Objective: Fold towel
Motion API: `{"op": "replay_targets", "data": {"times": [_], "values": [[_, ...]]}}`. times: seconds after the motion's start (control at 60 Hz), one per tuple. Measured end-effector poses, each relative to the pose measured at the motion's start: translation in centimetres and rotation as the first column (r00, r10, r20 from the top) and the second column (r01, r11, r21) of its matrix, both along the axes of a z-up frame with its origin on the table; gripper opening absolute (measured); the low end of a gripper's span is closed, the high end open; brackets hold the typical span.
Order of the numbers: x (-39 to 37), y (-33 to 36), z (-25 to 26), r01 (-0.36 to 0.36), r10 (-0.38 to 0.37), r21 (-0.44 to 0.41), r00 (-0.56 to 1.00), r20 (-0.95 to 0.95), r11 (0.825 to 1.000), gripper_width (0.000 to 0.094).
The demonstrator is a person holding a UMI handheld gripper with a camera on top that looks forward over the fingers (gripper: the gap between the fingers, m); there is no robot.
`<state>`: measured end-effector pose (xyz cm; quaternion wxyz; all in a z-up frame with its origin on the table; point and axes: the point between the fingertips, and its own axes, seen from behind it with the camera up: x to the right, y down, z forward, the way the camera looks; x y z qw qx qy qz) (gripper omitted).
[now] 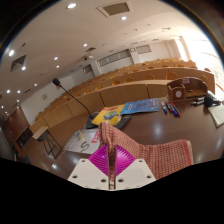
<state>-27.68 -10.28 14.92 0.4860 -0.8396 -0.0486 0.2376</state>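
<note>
A red and white checked towel (165, 157) hangs from my gripper (110, 150), lifted off the brown table (150, 128). One part of it rises above the fingertips and another drapes down to the right of the fingers. The magenta pads (99, 160) are pressed together with the cloth's edge pinched between them. The gripper is held high above the table, tilted.
A microphone on a thin stand (66, 92) rises at the left. Papers and a blue sheet (140, 106) lie on the table beyond the towel, with small bottles (176, 92) and a dark device (212, 100) farther right. Rows of wooden lecture seats (150, 72) fill the back.
</note>
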Motion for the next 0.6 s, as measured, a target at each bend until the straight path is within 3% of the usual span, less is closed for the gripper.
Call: {"op": "replay_targets", "data": {"times": [0.183,0.467,0.533,0.6], "values": [[8.5,2.1,-2.7,0.098,-0.096,-0.038,0.995,0.032,0.994,0.0049],[18.5,3.6,-10.8,0.224,-0.208,-0.166,0.972,0.110,0.960,0.0069],[20.5,3.6,-11.3,0.247,-0.232,-0.180,0.967,0.104,0.952,0.0167],[24.1,3.9,-11.1,0.310,-0.287,-0.146,0.944,0.161,0.939,0.0359]]}}
